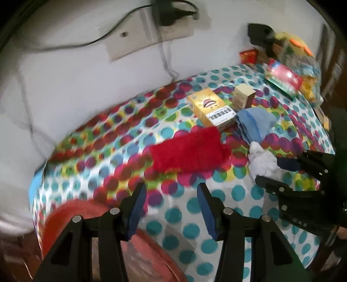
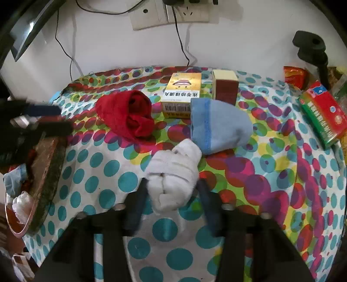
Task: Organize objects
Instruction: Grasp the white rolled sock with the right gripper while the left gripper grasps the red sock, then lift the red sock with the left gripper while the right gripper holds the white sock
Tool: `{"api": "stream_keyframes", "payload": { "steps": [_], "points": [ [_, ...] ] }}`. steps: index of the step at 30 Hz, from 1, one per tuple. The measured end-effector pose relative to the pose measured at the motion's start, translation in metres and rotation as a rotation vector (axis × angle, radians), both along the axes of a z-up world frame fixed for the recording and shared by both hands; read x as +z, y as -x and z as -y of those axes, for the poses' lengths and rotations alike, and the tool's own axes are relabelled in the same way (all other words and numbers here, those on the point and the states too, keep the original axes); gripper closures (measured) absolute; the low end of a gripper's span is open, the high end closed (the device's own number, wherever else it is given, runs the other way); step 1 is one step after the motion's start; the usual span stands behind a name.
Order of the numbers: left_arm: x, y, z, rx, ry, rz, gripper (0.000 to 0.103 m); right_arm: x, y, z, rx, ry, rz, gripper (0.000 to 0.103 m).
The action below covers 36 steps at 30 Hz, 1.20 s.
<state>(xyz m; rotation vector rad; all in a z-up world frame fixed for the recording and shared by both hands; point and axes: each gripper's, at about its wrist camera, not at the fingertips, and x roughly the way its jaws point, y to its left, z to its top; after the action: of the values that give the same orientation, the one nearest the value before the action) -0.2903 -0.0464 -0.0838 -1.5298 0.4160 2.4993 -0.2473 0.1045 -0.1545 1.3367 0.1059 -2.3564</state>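
Jaws of right gripper [image 2: 172,191] straddling white sock roll [image 2: 173,173], long axis pointing away, left gripper [image 1: 171,195] spread, empty

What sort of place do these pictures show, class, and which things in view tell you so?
Probably a room in a home: a table with a polka-dot tablecloth against a white wall with wall sockets. Rolled socks, like the red sock, and a yellow medicine box lie about.
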Motion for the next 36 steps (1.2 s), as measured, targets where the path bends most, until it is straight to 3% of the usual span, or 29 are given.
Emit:
{"api": "stream_keyframes", "payload": {
  "steps": [7,8,13,16,20,23,25,28,36],
  "points": [
    [-0.006,0.032,-0.022,-0.291,0.125,0.022,0.053,-0.002,-0.002,-0.010,0.010,0.052,0.016,0.063],
    [-0.008,0.038,-0.025,-0.346,0.123,0.045,0.053,-0.002,-0.002,-0.010,0.010,0.055,0.018,0.063],
    [-0.034,0.063,-0.033,-0.435,0.068,0.195,0.053,-0.002,-0.002,-0.010,0.003,0.068,0.023,0.063],
    [-0.058,0.066,-0.041,-0.418,0.102,0.230,0.053,-0.002,0.000,-0.011,-0.003,0.079,0.027,0.063],
    [-0.061,0.051,-0.047,-0.339,0.128,0.128,0.053,-0.002,0.001,-0.011,-0.008,0.082,0.026,0.065],
    [-0.059,0.042,-0.042,-0.211,0.082,0.135,0.056,0.000,-0.002,-0.011,-0.017,0.075,0.024,0.067],
    [-0.055,0.036,-0.037,-0.122,0.043,0.145,0.075,0.003,-0.004,-0.011,-0.020,0.072,0.017,0.067],
    [-0.050,0.024,-0.031,-0.023,-0.029,0.172,0.090,0.010,-0.013,-0.015,-0.032,0.076,0.006,0.067],
    [-0.040,-0.032,-0.032,0.015,-0.151,0.195,0.093,0.028,-0.043,-0.029,-0.062,0.066,-0.022,0.067]
  ]
}}
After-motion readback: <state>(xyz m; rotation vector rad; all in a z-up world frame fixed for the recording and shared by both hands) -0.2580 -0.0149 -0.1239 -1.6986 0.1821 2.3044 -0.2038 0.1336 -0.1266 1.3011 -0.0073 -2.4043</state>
